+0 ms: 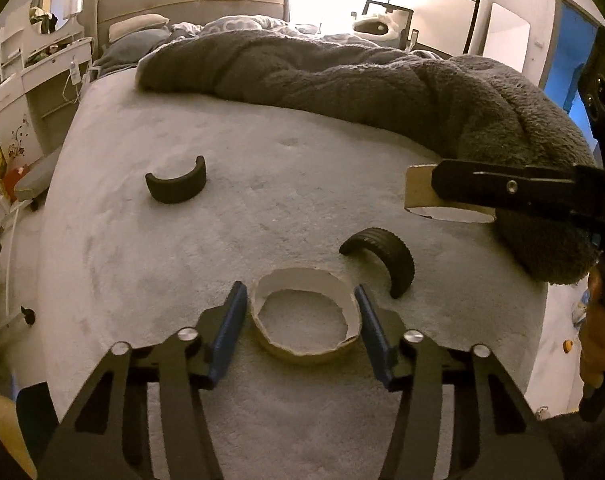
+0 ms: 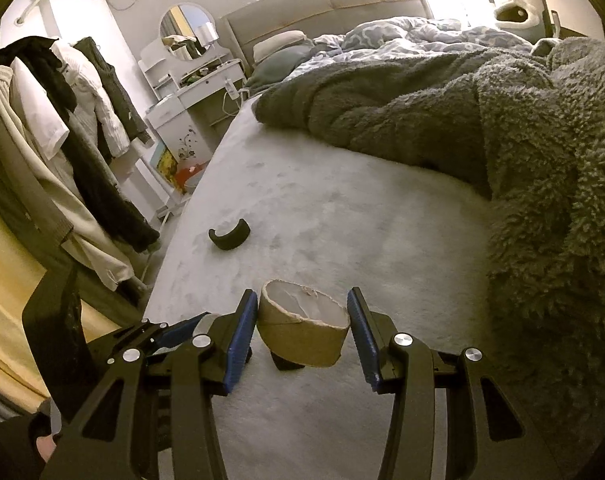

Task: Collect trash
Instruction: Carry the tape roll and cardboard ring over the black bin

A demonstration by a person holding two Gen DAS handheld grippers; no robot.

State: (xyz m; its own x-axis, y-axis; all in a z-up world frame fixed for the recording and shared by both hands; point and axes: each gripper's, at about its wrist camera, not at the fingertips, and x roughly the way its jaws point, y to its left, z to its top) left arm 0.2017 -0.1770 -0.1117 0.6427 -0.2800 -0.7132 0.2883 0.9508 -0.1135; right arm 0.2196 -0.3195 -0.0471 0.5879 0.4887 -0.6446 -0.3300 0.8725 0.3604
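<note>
bed point(image 1: 182, 240): grey cover, a rumpled blanket point(image 1: 382, 88) piled along the far side
cardboard ring point(image 1: 306, 320): lying flat near the bed's near edge, hole facing up, right between the left tongs point(image 1: 300, 308)
left tongs: pads either side of the ring, looks like just touching, can't tell if they're squeezing yet
right tongs point(image 2: 302, 320): clamped on a second cardboard ring point(image 2: 302, 332), lifted off the bed
black curved scraps point(image 1: 380, 258): one just right of the flat ring, another point(image 1: 176, 184) toward the bed's left edge
</note>
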